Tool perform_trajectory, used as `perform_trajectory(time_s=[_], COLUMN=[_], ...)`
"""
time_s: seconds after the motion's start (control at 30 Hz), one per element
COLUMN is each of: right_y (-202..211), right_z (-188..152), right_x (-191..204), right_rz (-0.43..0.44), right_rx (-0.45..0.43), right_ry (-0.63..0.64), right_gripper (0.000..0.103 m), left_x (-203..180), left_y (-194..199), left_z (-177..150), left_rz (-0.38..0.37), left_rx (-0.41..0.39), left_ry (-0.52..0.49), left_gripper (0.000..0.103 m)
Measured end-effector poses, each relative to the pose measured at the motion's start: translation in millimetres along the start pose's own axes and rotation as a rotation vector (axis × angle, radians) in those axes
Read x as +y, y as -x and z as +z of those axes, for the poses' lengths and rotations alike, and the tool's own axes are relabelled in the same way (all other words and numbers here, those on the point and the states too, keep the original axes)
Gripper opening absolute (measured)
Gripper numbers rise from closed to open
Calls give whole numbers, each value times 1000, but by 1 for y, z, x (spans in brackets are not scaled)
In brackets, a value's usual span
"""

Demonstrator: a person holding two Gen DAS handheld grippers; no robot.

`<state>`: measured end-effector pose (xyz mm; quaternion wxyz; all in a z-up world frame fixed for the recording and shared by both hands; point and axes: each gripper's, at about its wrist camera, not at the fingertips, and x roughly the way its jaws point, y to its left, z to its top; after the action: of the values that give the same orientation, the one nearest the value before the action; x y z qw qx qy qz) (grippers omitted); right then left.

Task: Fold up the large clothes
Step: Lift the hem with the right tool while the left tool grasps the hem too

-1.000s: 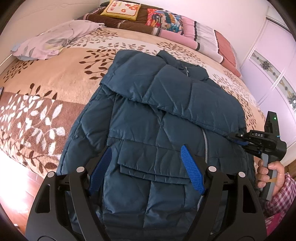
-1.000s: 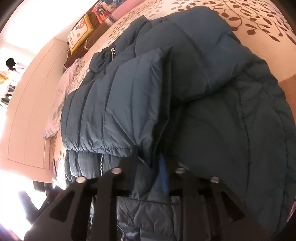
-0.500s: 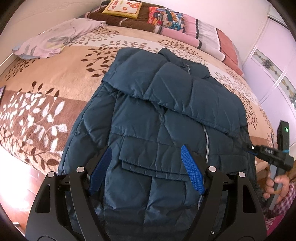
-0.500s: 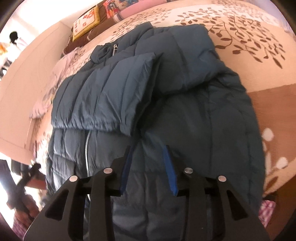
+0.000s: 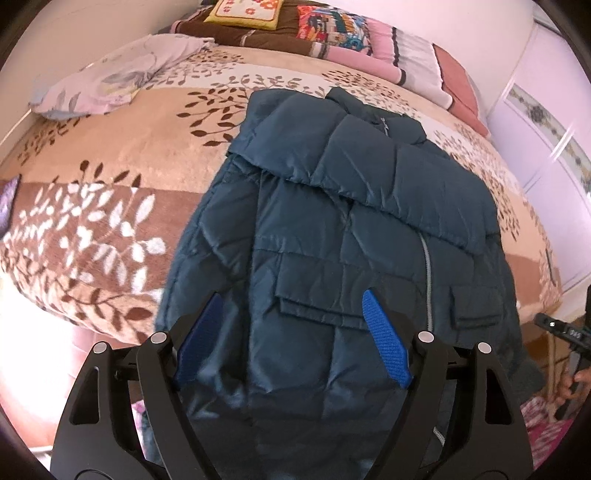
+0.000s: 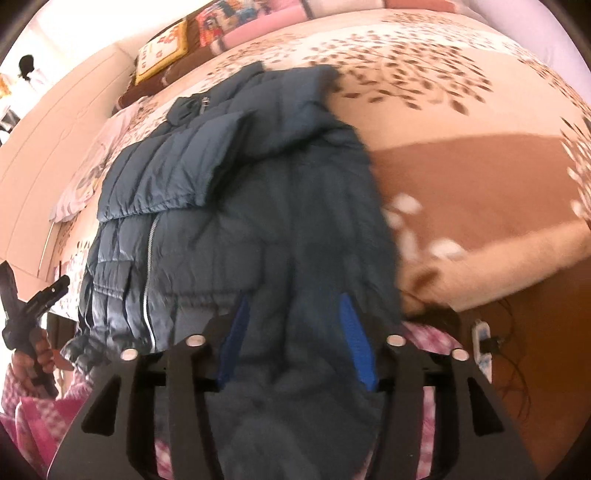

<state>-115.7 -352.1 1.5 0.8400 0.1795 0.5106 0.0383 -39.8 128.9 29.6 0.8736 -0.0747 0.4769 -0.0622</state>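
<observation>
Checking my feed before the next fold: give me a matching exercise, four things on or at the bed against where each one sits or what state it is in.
Things:
1. jacket
2. yellow flowered cushion
3. pale floral pillowcase
4. left gripper

Places or states:
A. at the head of the bed, on the dark brown bedding
B. jaws wide apart over the jacket's lower front
C. lying crumpled on the leaf-patterned blanket, to the jacket's left in the left wrist view
D. spread zipper up, both sleeves folded across the chest

Pairs: 1-D, 2-A, 3-C, 4-B

left claw [image 5: 291,339] wide, right claw [image 6: 297,341] opening (empty)
</observation>
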Motion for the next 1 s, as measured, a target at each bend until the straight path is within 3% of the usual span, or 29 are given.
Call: perform_trajectory(time_s=[0.17, 0.3, 0.5, 0.6, 0.7, 0.77, 0.83, 1.0], right_y=[19, 18, 5, 0, -2, -4, -6, -9], right_z=[-25, -50, -71, -71, -71, -70, -70, -68], right_x=[-33, -52, -45, -35, -28, -27, -23, -25], right_rz=[-7, 61, 145, 124, 115, 136, 149, 160], right_rx=[26, 116, 202, 208, 196, 187, 180, 184], right_ry=[-69, -128, -128, -84, -53, -49, -35, -42], right_gripper=[55, 55, 55, 55, 42, 28, 22, 20], left_x=[8, 15, 31, 42, 60, 76, 88, 99], left_y=[10, 15, 22, 27, 35, 39, 39, 28], left_z=[-9, -18, -34, -40, -46, -53, -60, -78], left_rz=[17, 24, 38, 39, 36, 17, -8, -67], left_rx=[-3, 3, 15, 22, 30, 48, 73, 125], left_ry=[-5, -11, 23, 51, 105, 159, 209, 277], left_gripper=[79, 79, 79, 79, 81, 83, 83, 83])
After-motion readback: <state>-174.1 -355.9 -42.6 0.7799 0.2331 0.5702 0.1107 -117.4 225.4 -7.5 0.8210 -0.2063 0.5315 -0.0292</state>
